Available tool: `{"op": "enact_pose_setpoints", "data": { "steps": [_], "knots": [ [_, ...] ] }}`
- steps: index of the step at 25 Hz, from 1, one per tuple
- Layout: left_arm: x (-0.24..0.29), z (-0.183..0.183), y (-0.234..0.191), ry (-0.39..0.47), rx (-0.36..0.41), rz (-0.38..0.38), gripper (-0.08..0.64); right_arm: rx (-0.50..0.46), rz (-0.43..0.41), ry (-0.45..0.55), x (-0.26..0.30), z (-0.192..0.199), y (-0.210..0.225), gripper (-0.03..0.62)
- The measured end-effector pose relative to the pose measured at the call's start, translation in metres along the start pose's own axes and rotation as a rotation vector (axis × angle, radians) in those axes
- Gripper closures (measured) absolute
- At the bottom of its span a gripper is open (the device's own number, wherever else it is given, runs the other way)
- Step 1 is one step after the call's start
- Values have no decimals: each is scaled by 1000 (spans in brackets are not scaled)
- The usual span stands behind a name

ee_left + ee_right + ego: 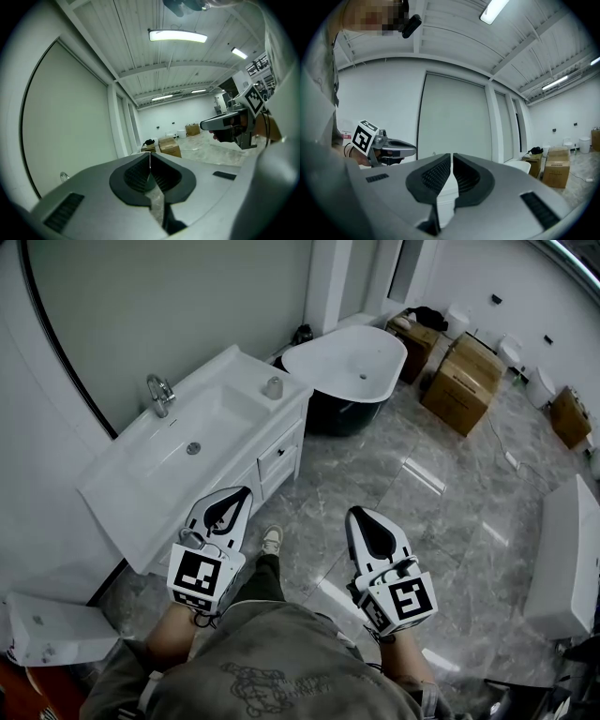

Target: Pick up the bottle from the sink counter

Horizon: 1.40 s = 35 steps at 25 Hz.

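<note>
In the head view a small grey bottle (273,387) stands upright on the right end of the white sink counter (246,364), beyond the basin. Both grippers hang low in front of my body, well short of the counter. My left gripper (242,491) is shut and empty, its tip near the counter's front edge. Over the marble floor my right gripper (354,514) is also shut with nothing in it. The left gripper view shows its shut jaws (149,154) and the right gripper (225,123) beside it. The right gripper view shows its jaws (452,155) closed. Neither gripper view shows the bottle.
A chrome faucet (159,395) stands behind the basin (192,432). A white bathtub (347,367) sits past the counter's end, with cardboard boxes (459,381) beyond it. A white toilet tank (47,634) is at the lower left and a white cabinet (562,559) at the right.
</note>
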<state>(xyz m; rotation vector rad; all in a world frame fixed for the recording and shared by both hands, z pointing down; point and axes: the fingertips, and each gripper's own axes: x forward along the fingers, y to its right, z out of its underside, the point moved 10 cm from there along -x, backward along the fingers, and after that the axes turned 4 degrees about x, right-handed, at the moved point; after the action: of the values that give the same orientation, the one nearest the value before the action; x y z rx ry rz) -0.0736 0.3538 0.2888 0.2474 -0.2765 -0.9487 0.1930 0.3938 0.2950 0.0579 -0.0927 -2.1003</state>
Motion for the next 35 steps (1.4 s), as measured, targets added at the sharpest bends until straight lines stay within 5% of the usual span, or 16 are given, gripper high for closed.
{"op": "enact_pose_setpoints", "data": {
  "steps": [14,35],
  "knots": [
    [49,18,-22,-6,10,11,541,8,-11,-34,45,21,30,557],
    [193,58,-151,-70,-27,23,541,43,-35,-115,237,19,100,557]
  ]
}}
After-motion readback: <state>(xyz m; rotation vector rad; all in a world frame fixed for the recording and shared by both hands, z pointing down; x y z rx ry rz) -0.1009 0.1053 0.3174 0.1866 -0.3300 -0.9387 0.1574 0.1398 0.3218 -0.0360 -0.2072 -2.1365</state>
